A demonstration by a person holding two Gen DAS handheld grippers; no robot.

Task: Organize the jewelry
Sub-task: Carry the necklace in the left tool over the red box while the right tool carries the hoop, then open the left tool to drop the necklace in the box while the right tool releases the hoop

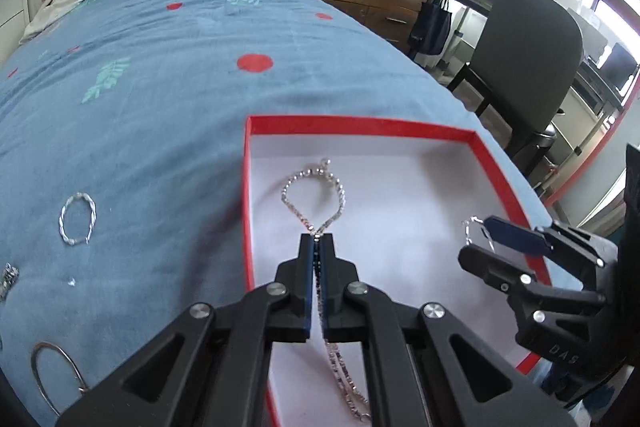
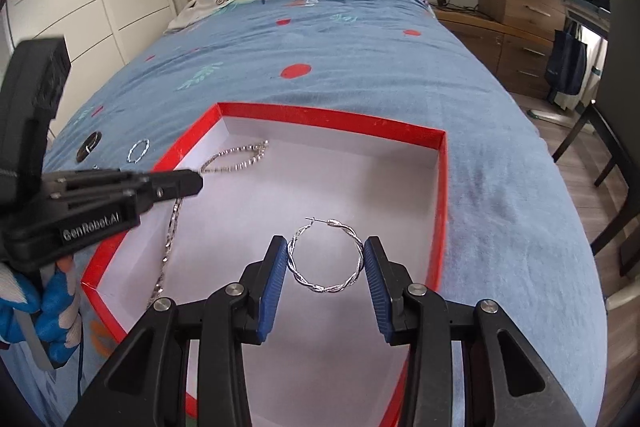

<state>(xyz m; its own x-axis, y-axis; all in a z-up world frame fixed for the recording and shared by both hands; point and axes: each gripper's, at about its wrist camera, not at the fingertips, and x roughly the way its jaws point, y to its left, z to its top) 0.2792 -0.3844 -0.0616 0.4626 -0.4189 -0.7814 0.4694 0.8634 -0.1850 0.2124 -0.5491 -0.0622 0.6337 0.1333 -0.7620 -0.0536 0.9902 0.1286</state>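
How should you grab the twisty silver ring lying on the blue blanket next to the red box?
Grip the twisted hoop across one side of its wire, coming straight down from above. It lies flat on the blanket, so there is nothing to get under; one finger goes inside the open middle, the other outside, and they pinch the wire.

Red-rimmed box (image 2: pixel 436 203), white inside, lying on the blue bed cover (image 2: pixel 360 75).
Inside the box, near side: twisted silver hoop earring (image 2: pixel 326 255), lying flat between the blue pads of the right hand-held gripper (image 2: pixel 325 267), whose jaws stand apart on either side of it; contact with the pads cannot be told.
Inside the box, left side: silver chain (image 2: pixel 236 159), looped toward the far corner, its tail trailing along the left wall. Left hand-held gripper (image 2: pixel 196 183) pinches it closed at the crossing.
Outside the box, left of it on the cover: second silver hoop (image 2: pixel 138 151) and a dark ring (image 2: pixel 89 146).
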